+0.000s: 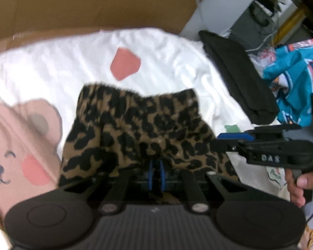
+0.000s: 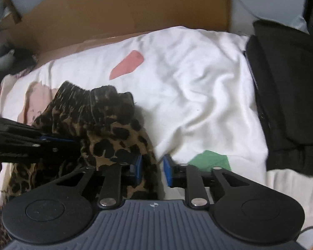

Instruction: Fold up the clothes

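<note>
Leopard-print shorts (image 1: 139, 129) lie bunched on a white sheet (image 1: 167, 58), elastic waistband at the far side. My left gripper (image 1: 155, 173) is shut on their near edge, its blue pads almost together with cloth pinched between. In the right wrist view the shorts (image 2: 106, 125) sit at the left, and the left gripper (image 2: 73, 141) comes in from the left edge, clamped on the fabric. My right gripper (image 2: 153, 167) stands open at the shorts' right edge. A fold of cloth lies against its left pad, with a gap before the right pad. The right gripper (image 1: 221, 143) also shows from the side.
The white sheet (image 2: 198, 83) has a bear print and pink and green patches. A folded black garment (image 1: 235, 73) (image 2: 285, 95) lies at the right. A teal patterned garment (image 1: 298, 79) is beyond it. A cardboard wall (image 1: 73, 6) backs the sheet. A hand (image 1: 296, 187) holds the right gripper.
</note>
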The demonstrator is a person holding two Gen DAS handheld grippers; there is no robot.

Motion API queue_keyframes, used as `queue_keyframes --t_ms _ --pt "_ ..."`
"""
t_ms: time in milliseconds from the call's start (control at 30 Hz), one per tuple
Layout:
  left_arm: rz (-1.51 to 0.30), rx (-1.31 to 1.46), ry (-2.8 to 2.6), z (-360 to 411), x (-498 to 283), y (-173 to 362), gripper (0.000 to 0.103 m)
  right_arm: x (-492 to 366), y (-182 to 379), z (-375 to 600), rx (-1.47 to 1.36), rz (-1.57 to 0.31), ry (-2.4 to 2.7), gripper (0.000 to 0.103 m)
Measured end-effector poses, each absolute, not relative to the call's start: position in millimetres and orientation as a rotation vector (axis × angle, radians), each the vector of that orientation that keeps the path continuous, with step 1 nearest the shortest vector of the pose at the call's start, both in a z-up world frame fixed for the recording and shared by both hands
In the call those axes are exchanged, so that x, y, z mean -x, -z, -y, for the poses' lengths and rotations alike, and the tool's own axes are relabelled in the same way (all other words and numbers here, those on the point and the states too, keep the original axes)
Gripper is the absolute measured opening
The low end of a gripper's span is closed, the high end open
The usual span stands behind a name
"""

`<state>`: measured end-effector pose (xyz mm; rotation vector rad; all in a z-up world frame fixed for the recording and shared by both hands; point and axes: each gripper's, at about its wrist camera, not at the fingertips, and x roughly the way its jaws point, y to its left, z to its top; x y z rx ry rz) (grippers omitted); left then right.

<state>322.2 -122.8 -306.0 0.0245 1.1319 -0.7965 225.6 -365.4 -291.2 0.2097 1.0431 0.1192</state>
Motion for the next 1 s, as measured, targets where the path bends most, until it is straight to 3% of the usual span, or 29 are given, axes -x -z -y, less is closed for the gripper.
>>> queue_keyframes --t_ms 233,733,800,1000 --pt "-1.036 -0.038 0.832 114 -327 273 0.009 -220 266 357 -0.231 -0.942 -0.209 0.028" --pt "-1.09 -0.049 0.81 125 -344 313 0.007 -268 280 338 -0.237 -0.958 -0.136 0.03" --pt "-1.095 -0.03 0.818 123 -347 315 0.007 -273 287 345 -0.275 -0.976 -0.108 0.036" --pt "-1.077 0.018 0.857 111 -346 294 0.008 -275 292 349 -0.29 -0.989 -0.097 0.037"
